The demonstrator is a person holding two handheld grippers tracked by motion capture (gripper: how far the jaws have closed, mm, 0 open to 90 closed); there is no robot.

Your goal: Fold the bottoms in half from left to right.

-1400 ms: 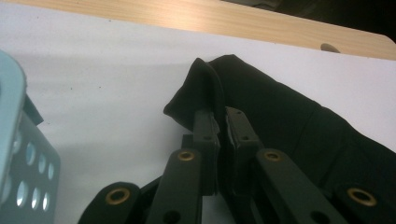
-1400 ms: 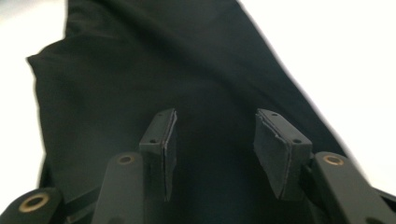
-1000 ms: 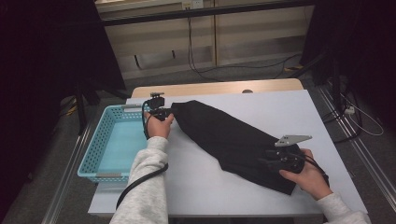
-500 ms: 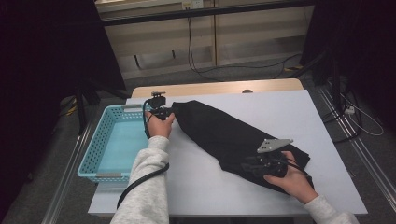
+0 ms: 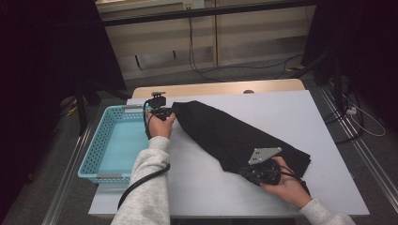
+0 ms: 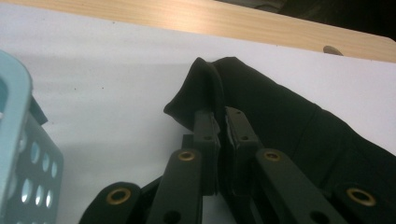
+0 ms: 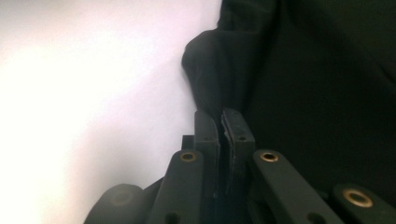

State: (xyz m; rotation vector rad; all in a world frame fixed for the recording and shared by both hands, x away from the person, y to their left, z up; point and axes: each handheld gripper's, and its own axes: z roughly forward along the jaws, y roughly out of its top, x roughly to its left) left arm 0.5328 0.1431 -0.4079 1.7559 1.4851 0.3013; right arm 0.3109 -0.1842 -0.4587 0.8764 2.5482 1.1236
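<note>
Basket (image 5: 101,154) sat at the table's (image 5: 324,122) left edge, pale blue and with nothing in it that I could see, probably placed there to take the cloth (image 5: 234,136) once it was folded. Just to its right the left gripper (image 5: 162,112) was clenched on the cloth's far left corner; in the left gripper view that corner (image 6: 205,91) rose in a small peak between the closed jaws of this gripper (image 6: 222,123), so the fabric was plainly pinched, not just touched. Holding that end pinned likely kept the cloth stretched and gave the other hand something to pull against.

From there the cloth ran as a long dark band slantwise across the white tabletop, towards the person's right, lying flat and apart from the basket.

At its near right end the right gripper (image 5: 258,171) had just been closing, and its jaws met on the cloth's edge. The right gripper view showed a fold (image 7: 219,70) bunched up between the shut jaws of that gripper (image 7: 224,123), with bare table on one side. With both ends gripped, the cloth seemed ready to be lifted or folded end to end.
</note>
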